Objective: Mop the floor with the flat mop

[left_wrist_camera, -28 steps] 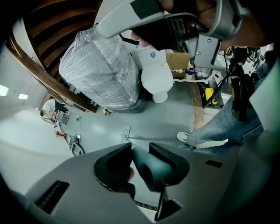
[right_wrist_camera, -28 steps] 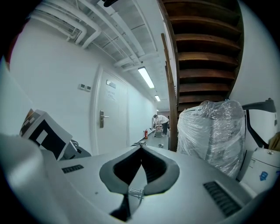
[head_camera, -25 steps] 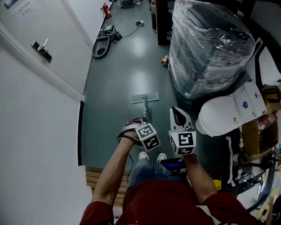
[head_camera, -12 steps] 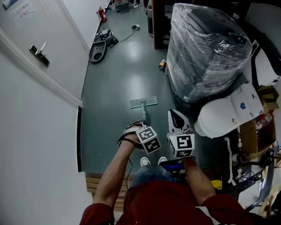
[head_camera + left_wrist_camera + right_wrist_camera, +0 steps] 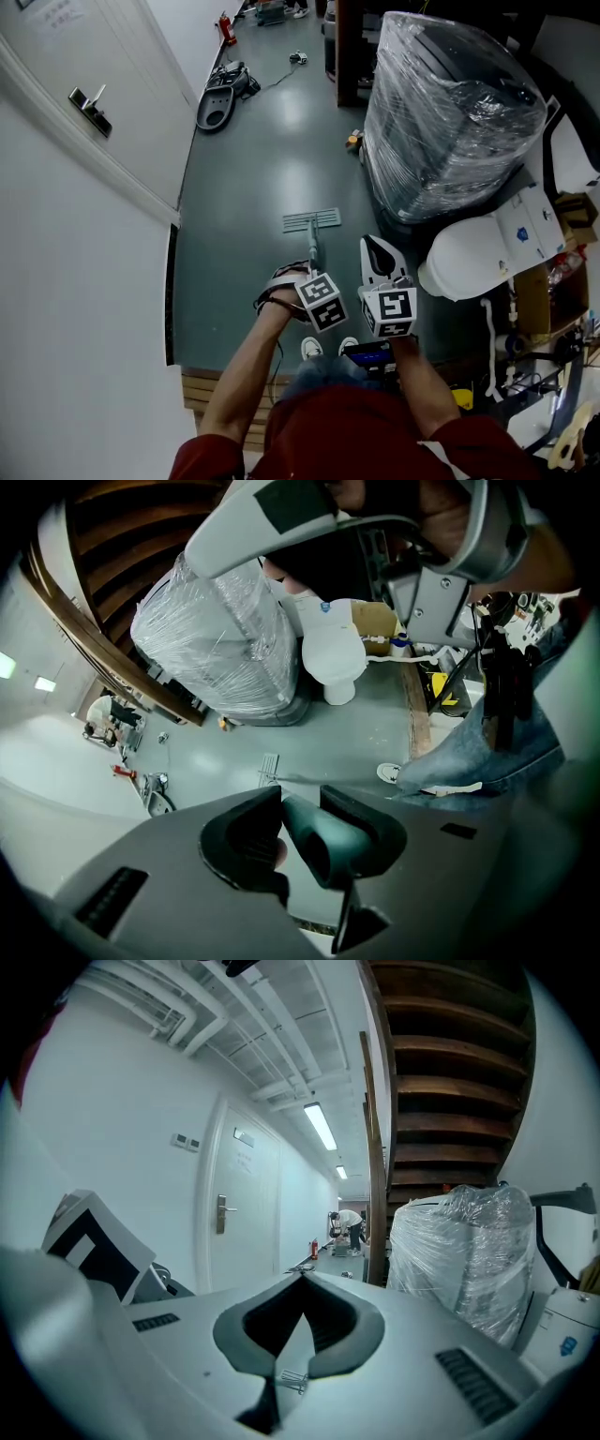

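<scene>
The flat mop's head [image 5: 310, 220] lies flat on the grey-green floor ahead of my feet. Its thin handle [image 5: 312, 246] runs back to my left gripper [image 5: 307, 274], which is shut on the handle's dark upper end [image 5: 314, 838]. In the left gripper view the mop head [image 5: 269, 766] shows small, far down the floor. My right gripper [image 5: 372, 243] hovers just right of the handle, apart from it. Its jaws [image 5: 302, 1283] meet at the tips with nothing between them.
A tall shrink-wrapped pallet load [image 5: 450, 103] stands close on the right, with a white rounded fixture [image 5: 469, 258] nearer. A white wall and door [image 5: 89, 108] run along the left. A black device [image 5: 217, 98] lies farther up the corridor. A wooden step edge [image 5: 216, 384] is behind my shoes [image 5: 309, 349].
The mop head has slid slightly nearer to me on the floor. Both grippers keep their hold and spacing; the view swayed a little.
</scene>
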Demonstrator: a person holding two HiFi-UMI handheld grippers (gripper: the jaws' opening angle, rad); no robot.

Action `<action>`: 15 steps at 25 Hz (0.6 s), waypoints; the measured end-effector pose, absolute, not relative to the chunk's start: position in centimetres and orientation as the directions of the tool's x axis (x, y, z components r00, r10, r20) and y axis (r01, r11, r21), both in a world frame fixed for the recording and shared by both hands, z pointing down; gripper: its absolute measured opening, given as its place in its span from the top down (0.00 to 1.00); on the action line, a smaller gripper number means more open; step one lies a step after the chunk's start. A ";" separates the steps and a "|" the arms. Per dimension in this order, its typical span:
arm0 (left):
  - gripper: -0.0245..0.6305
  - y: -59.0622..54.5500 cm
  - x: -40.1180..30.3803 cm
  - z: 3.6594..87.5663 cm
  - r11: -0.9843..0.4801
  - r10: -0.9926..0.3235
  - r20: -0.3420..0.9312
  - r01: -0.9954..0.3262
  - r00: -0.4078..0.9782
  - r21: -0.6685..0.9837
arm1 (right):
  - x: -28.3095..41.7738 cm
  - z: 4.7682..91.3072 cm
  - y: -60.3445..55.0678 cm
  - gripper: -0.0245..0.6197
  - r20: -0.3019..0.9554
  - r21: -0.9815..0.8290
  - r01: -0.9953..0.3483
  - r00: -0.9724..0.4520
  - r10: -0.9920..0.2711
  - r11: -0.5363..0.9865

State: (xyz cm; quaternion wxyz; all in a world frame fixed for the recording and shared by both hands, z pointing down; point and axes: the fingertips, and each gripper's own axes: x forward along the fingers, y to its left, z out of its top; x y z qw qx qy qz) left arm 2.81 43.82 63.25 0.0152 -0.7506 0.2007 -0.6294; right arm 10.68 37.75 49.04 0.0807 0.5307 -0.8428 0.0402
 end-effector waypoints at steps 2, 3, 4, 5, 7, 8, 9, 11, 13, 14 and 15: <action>0.75 43.8 2.8 63.2 -0.918 -0.321 0.939 -0.285 0.127 -0.275 | 10.5 49.0 37.7 0.93 0.179 0.018 -0.898 -0.429 -0.885 0.439; 0.75 43.7 2.8 63.2 -0.918 -0.320 0.939 -0.286 0.127 -0.274 | 10.5 49.0 37.6 0.93 0.180 0.019 -0.897 -0.431 -0.884 0.441; 0.75 43.6 2.8 63.1 -0.918 -0.320 0.939 -0.286 0.128 -0.274 | 10.6 48.9 37.6 0.93 0.181 0.020 -0.898 -0.430 -0.885 0.440; 0.75 43.6 2.8 63.1 -0.919 -0.320 0.939 -0.285 0.128 -0.274 | 10.7 48.9 37.6 0.93 0.181 0.021 -0.898 -0.428 -0.885 0.439; 0.75 43.6 2.8 63.2 -0.919 -0.319 0.939 -0.283 0.128 -0.274 | 10.8 49.0 37.6 0.93 0.184 0.022 -0.900 -0.425 -0.886 0.436; 0.75 43.7 2.8 63.2 -0.919 -0.320 0.939 -0.283 0.128 -0.275 | 10.8 49.0 37.6 0.93 0.184 0.021 -0.899 -0.427 -0.885 0.438; 0.75 43.7 2.8 63.2 -0.919 -0.320 0.939 -0.282 0.127 -0.275 | 10.8 49.0 37.7 0.93 0.182 0.019 -0.897 -0.431 -0.884 0.441; 0.75 43.7 2.8 63.2 -0.919 -0.320 0.939 -0.281 0.125 -0.276 | 10.8 49.1 37.7 0.93 0.179 0.016 -0.893 -0.439 -0.880 0.449; 0.75 43.6 2.9 63.2 -0.919 -0.319 0.940 -0.281 0.123 -0.276 | 10.9 49.1 37.8 0.93 0.179 0.017 -0.891 -0.443 -0.878 0.453; 0.75 43.6 2.9 63.2 -0.919 -0.319 0.940 -0.281 0.122 -0.276 | 10.9 49.0 37.8 0.93 0.178 0.019 -0.891 -0.443 -0.878 0.454; 0.75 43.7 2.9 63.2 -0.919 -0.319 0.940 -0.279 0.121 -0.277 | 10.9 49.0 37.9 0.93 0.177 0.022 -0.890 -0.444 -0.878 0.455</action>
